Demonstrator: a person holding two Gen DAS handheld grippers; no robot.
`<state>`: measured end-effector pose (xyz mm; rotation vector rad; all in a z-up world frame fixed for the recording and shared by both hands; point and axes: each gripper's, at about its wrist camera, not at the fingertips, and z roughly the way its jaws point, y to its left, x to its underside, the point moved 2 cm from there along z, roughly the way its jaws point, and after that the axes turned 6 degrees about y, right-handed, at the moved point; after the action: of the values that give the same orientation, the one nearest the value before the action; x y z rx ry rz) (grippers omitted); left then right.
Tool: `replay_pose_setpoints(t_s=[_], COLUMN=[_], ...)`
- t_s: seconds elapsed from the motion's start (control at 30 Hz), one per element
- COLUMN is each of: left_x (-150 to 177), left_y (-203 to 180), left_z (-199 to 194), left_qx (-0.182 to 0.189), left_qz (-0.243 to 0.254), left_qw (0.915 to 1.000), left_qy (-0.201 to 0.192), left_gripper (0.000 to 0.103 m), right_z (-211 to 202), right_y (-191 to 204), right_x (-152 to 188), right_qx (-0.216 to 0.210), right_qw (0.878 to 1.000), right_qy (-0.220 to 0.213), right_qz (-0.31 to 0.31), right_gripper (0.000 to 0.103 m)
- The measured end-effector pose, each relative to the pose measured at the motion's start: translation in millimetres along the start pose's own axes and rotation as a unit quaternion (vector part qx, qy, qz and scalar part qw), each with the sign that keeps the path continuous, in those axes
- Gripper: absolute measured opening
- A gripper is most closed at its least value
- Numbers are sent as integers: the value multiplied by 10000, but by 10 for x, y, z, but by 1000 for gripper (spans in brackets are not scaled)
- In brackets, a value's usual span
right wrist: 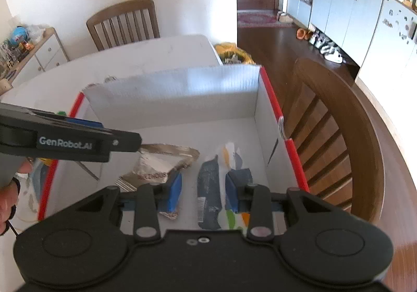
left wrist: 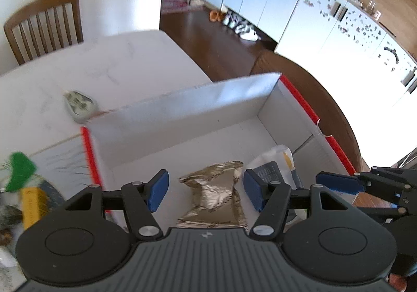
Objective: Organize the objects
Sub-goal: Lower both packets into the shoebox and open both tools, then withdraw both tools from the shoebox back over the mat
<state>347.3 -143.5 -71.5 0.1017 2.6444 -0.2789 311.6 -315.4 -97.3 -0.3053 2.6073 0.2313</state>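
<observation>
Left gripper (left wrist: 204,191) wide apart, empty, above the gold foil packet (left wrist: 213,200). Right gripper (right wrist: 203,189) wide too, empty, over the white-blue packet (right wrist: 216,187). Both packets lie inside the red-edged box (left wrist: 307,107). Left on the table: grey pouch (left wrist: 80,105) far left, yellow pack (left wrist: 32,204) near left.

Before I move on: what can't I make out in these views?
- Left wrist: items left of the box are blurred and cut by the edge.
- Left wrist: foil packet, near end hidden behind the left gripper.
- Right wrist: blue-white packet, print unreadable, partly behind the right gripper.
</observation>
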Motion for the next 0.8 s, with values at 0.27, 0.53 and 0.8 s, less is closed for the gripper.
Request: replay_pose_setpoints(t_s=[0.27,0.53,0.8], left_x=[198,432,691], left_y=[235,637,1029], left_z=[-457,-809,-1056], left_qx=[-47,-51,-80], left_qz=[20,-311,-461], left_qw=[9983,9959,9942], left_qy=[-572,-842,-970], left_gripper=[63,69,77], right_z=[-282,-447,-528], right_y=[228,481,819], right_x=[31,96,181], right_qx=[109,-30,-158], right_qw=[9985,9966,9944], right_qy=[-528,-818,-1034], right_qz=[-12,59,130], right_gripper=[64,77,84])
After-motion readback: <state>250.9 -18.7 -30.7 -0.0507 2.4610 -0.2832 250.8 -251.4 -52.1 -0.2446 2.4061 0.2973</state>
